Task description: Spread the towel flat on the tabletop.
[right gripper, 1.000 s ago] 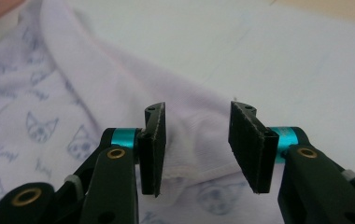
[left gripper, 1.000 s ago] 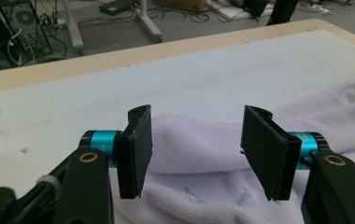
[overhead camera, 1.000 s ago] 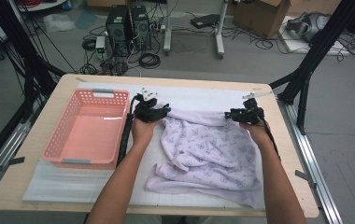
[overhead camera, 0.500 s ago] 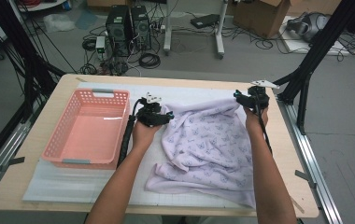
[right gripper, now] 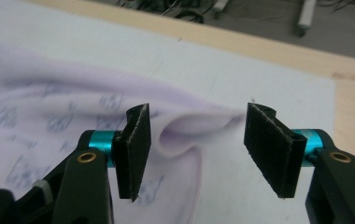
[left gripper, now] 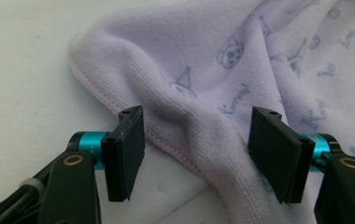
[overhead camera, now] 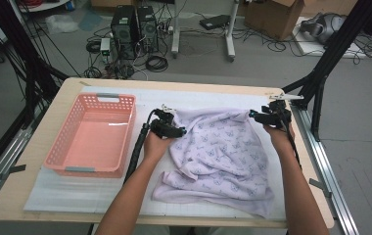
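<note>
Seen from above, nearest: two bare forearms coming in from the bottom edge, each hand wrapped round a gripper, wrists level and reaching forward over the worktop (overhead camera: 37,161). Lay between them, on the white mat (overhead camera: 76,191), a lilac towel (overhead camera: 223,161), rumpled at its near edge, spread flatter toward the far one. Set at the towel's far left corner, the left gripper (overhead camera: 173,131); at its far right corner, near the worktop's right edge, the right gripper (overhead camera: 257,116). Shown close up in the left gripper view: jaws of that gripper (left gripper: 196,156) standing wide after just opening, a hemmed fold of towel (left gripper: 203,93) between them, pads clear of the cloth. Legible there and not from above: small printed cats, pointed hats and a cursive word too blurred to read surely. Shown in the right gripper view: that gripper (right gripper: 208,154) likewise wide after just opening, the puckered corner of the towel (right gripper: 185,135) lying loose between the pads, untouched. Left of the towel, a pink basket (overhead camera: 59,147) with slotted walls. Beyond the worktop, computer towers (overhead camera: 135,27), tangled cables and a cardboard box (overhead camera: 272,14) on the floor.
</note>
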Tool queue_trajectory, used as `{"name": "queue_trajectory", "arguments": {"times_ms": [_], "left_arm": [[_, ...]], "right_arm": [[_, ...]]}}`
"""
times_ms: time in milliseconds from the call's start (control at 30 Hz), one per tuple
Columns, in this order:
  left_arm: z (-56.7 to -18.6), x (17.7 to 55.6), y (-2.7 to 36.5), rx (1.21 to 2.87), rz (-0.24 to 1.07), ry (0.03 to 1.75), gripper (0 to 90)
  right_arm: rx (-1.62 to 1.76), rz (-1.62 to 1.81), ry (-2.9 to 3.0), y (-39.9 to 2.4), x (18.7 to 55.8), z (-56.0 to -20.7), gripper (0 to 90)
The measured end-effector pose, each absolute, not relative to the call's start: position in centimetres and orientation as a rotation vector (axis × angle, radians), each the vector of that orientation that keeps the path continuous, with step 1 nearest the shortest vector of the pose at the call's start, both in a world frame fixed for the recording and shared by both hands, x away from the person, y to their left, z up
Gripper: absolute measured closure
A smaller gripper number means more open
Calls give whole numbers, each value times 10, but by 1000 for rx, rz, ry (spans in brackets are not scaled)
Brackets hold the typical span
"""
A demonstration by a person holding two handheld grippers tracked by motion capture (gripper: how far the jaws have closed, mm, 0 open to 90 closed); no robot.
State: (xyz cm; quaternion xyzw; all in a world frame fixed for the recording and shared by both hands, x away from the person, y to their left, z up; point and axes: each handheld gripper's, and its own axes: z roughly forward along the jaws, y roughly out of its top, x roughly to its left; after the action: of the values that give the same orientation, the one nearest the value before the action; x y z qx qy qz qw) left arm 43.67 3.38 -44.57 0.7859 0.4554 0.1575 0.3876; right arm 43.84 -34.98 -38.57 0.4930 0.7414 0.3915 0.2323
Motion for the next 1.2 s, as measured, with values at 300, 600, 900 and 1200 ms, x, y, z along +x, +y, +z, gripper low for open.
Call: {"name": "queue_trajectory", "arguments": {"times_ms": [300,600,900,1200], "left_arm": [[-446,431,31,2051,525,1038,856],[-432,446,82,1765,662,1231,858],[-425,433,73,1742,486,1178,462],[-422,406,65,1819,358,1049,471]], "right_arm": [[1256,1041,2251,-350,403,-410,333],[1309,1106,2281,-350,379,-415,278],[1360,983,2276,-348,385,-434,474],[1334,805,1888,-347,396,-426,858]]}}
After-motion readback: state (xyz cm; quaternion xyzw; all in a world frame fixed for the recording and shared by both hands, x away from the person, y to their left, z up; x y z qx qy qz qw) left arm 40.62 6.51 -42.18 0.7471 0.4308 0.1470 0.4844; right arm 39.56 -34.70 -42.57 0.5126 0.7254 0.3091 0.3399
